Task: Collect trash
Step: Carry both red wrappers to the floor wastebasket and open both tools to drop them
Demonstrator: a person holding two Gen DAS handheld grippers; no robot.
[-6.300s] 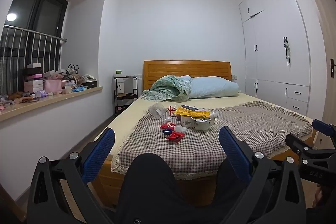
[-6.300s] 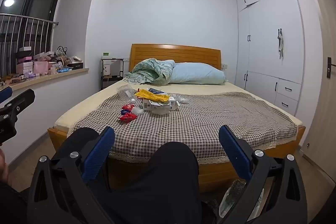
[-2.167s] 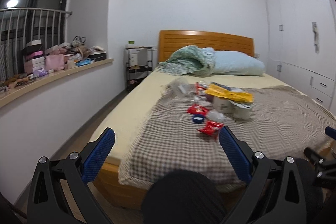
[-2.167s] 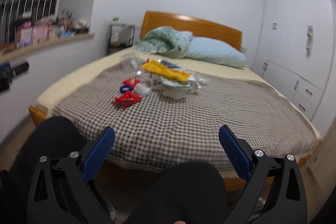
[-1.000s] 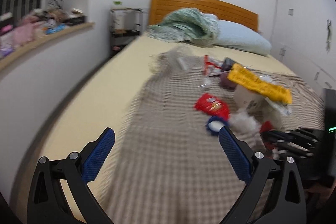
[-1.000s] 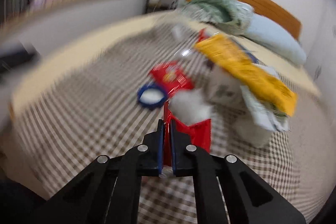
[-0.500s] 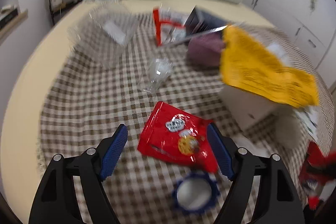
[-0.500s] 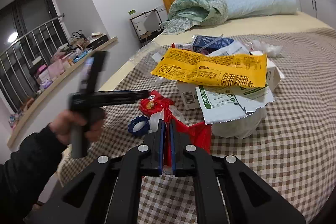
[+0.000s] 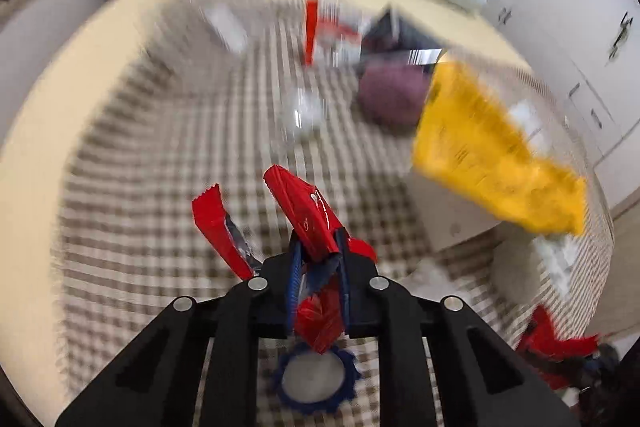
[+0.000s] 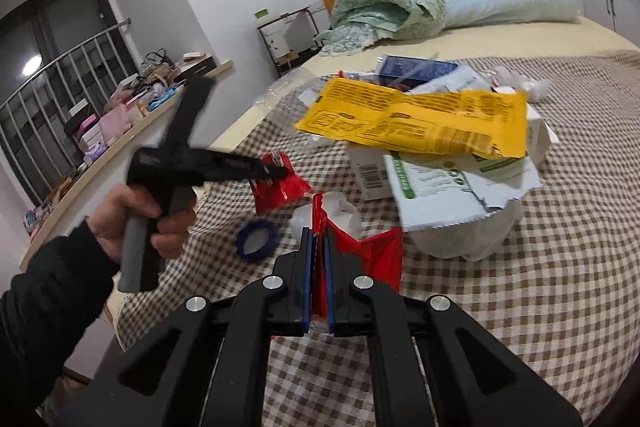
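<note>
My left gripper [image 9: 318,247] is shut on a red snack wrapper [image 9: 304,211] and holds it above the checked blanket [image 9: 140,187]; it also shows in the right wrist view [image 10: 280,173] with the wrapper [image 10: 276,193]. My right gripper [image 10: 316,235] is shut on another red wrapper [image 10: 380,255], also seen low right in the left wrist view [image 9: 552,347]. A blue ring lid [image 10: 256,239] lies on the blanket below the left gripper [image 9: 316,381]. A yellow bag [image 10: 416,123], white paper wrapper [image 10: 452,187] and a box [image 10: 368,167] are piled beyond.
A crumpled tissue [image 10: 340,211] lies just past my right fingers. A blue carton [image 10: 412,69], clear plastic [image 10: 292,87], green quilt [image 10: 384,11] and pillow [image 10: 508,3] lie further up the bed. A cluttered window ledge [image 10: 120,115] runs along the left wall.
My left gripper has closed on the red snack wrapper and lifted it off the blanket. My right gripper still holds its red wrapper, barely moved.
</note>
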